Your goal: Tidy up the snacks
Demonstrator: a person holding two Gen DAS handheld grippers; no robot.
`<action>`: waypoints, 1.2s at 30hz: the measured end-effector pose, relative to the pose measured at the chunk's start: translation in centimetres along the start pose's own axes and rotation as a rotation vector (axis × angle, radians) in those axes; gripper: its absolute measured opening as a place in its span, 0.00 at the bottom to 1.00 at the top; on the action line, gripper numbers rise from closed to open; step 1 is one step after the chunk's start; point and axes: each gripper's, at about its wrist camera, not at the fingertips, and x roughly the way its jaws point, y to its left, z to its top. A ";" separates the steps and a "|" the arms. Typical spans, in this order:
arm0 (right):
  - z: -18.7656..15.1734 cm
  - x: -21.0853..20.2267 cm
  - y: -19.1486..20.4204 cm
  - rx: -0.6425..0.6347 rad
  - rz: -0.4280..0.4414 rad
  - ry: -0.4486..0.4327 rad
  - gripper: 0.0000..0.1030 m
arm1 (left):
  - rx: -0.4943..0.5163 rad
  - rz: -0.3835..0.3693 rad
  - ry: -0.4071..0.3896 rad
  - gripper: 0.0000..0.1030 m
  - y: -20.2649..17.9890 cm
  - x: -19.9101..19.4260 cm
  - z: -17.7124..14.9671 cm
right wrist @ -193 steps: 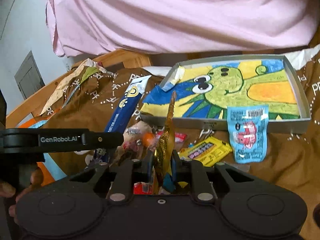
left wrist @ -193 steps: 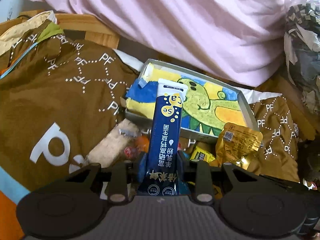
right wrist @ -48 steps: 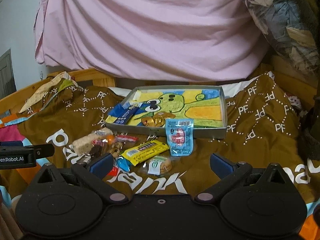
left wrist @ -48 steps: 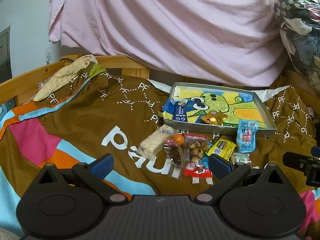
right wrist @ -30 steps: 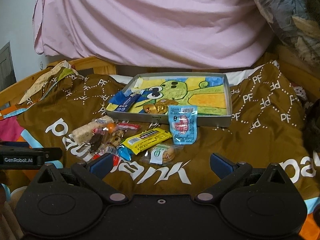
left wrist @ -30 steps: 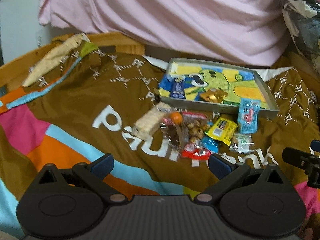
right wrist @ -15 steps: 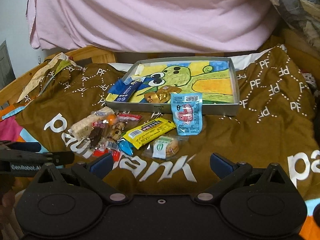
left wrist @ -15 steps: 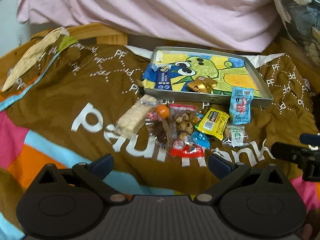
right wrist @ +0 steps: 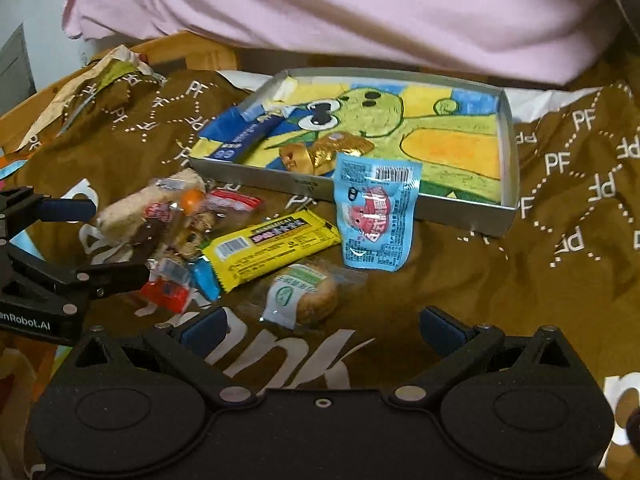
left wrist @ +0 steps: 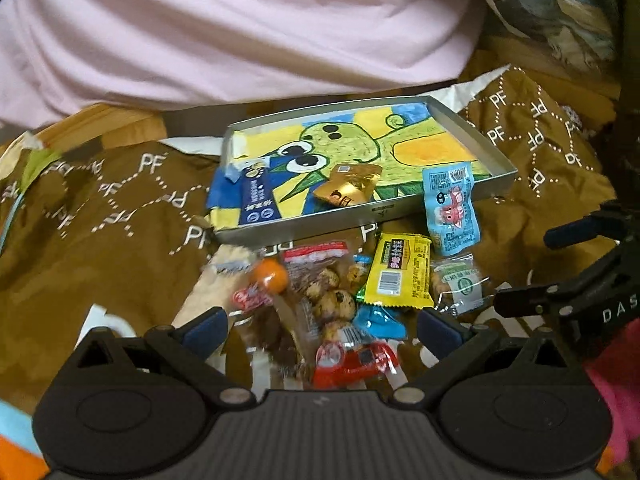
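Observation:
A shallow metal tray [left wrist: 486, 148] [right wrist: 508, 128] with a green cartoon drawing lies on the brown blanket. In it rest a dark blue stick pack [left wrist: 256, 194] [right wrist: 244, 136] and a gold wrapper [left wrist: 348, 190] [right wrist: 324, 152]. A light blue packet [left wrist: 452, 208] [right wrist: 374, 216] leans on the tray's front wall. In front lie a yellow bar [left wrist: 400, 270] [right wrist: 272, 246], a clear-wrapped cookie [right wrist: 308, 296], a bag of brown balls [left wrist: 328, 292], an orange lollipop [left wrist: 272, 276] and a red packet [left wrist: 352, 362]. My left gripper [left wrist: 320, 326] hovers open over the pile. My right gripper [right wrist: 320, 326] is open near the cookie.
A brown blanket [right wrist: 560, 200] with white "PF" print covers the bed. Pink cloth [left wrist: 240, 32] hangs behind the tray. A wooden bed rail [right wrist: 180, 54] runs at the back left. Bundled fabric [left wrist: 560, 12] sits at the far right.
Both grippers have moved forward and down toward the snack pile, staying open. The blue stick pack and gold wrapper, held 6.4 s ago, now lie in the tray.

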 end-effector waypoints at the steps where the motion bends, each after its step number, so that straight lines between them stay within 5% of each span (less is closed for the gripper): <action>1: 0.0 0.3 -0.1 -0.005 0.000 -0.002 0.99 | 0.008 -0.002 0.001 1.00 0.0 0.3 0.0; 24: 0.0 1.9 0.6 -0.070 0.005 0.009 0.94 | -0.004 -0.116 0.056 0.91 0.3 3.7 -0.2; 32: -0.1 2.2 1.4 -0.164 -0.021 0.010 0.94 | 0.011 -0.089 0.063 0.81 0.5 4.2 -0.2; 36: 0.0 2.4 1.0 -0.148 -0.028 0.014 0.94 | -0.026 -0.141 0.052 0.72 0.8 4.5 0.3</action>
